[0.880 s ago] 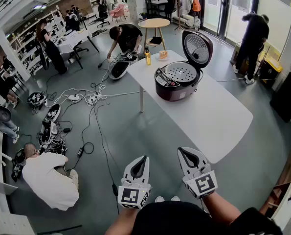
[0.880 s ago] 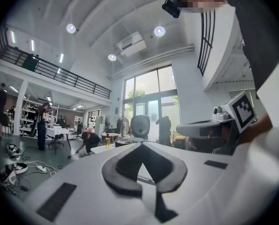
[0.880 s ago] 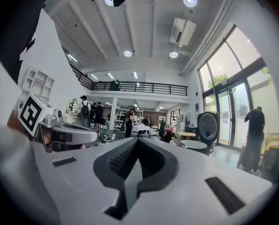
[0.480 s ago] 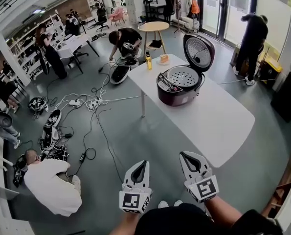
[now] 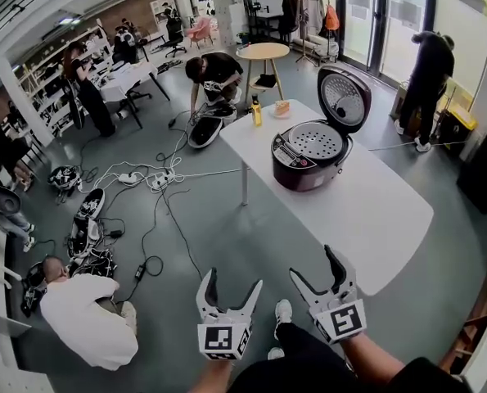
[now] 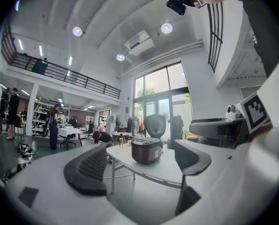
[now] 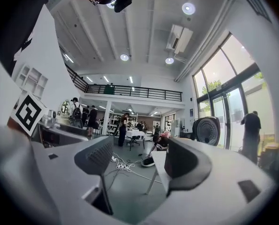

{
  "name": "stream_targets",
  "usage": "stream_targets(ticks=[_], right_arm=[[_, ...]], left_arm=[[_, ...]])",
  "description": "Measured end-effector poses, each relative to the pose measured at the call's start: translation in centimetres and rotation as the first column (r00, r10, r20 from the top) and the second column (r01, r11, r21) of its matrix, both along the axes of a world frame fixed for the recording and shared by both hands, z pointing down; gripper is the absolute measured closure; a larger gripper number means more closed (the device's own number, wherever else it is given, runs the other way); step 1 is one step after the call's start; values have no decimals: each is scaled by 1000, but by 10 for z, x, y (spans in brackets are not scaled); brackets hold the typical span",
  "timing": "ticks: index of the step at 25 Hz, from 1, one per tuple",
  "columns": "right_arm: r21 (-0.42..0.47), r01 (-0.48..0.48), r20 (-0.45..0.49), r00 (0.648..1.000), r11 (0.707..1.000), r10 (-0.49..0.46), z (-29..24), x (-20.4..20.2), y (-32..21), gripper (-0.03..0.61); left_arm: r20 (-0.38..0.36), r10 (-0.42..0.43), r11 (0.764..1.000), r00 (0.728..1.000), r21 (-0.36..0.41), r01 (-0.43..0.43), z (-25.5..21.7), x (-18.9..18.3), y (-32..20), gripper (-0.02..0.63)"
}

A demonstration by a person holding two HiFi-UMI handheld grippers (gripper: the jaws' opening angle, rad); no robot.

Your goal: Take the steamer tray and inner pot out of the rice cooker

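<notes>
Nearest, the left gripper (image 5: 233, 289), white with a black-and-white marker cube, and the matching right gripper (image 5: 313, 262) are held low in front of the person's body, side by side, both pointing level towards the table. The jaws of each stand apart with nothing between them, a readiness that suits an approach rather than a grasp. Grey floor lies between them and the long white table (image 5: 374, 211), so neither is within reach of anything yet. Farther along that tabletop, towards its far end, sits the dark maroon rice cooker (image 5: 300, 169), its round lid (image 5: 345, 97) swung upright on the hinge, which leaves the top free for lifting. The pale perforated steamer tray (image 5: 315, 140) rests in the cooker's mouth. The inner pot presumably lies under it, hidden, so the tray would likely have to come out first. Beyond stand a yellow bottle (image 5: 257, 111) and a round wooden table (image 5: 263, 51).
</notes>
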State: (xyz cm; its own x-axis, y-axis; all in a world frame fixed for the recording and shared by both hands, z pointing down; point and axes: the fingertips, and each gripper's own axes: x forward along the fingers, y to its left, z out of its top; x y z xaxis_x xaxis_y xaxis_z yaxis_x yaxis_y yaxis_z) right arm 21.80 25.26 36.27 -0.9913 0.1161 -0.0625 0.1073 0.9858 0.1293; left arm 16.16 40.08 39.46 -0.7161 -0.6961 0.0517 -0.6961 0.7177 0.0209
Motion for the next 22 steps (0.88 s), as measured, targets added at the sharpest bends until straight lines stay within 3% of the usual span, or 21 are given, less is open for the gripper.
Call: stream_targets(ticks=[6,7,22], right_arm=[[-19,-64,51,997,998,65,2,-46,-26,19],[-21,-71,53,996,997,72,3,-55,-32,-8],[-5,-118,2,993,993,118,7,-199,-111,-14]], left_arm=[[49,-57,998,997,0,57,1,-49,-3,20],[53,-61,998,997,-1,61,1,-59,-5,20],[30,-60,997,998,-49,61,-4,-215,-72,23]])
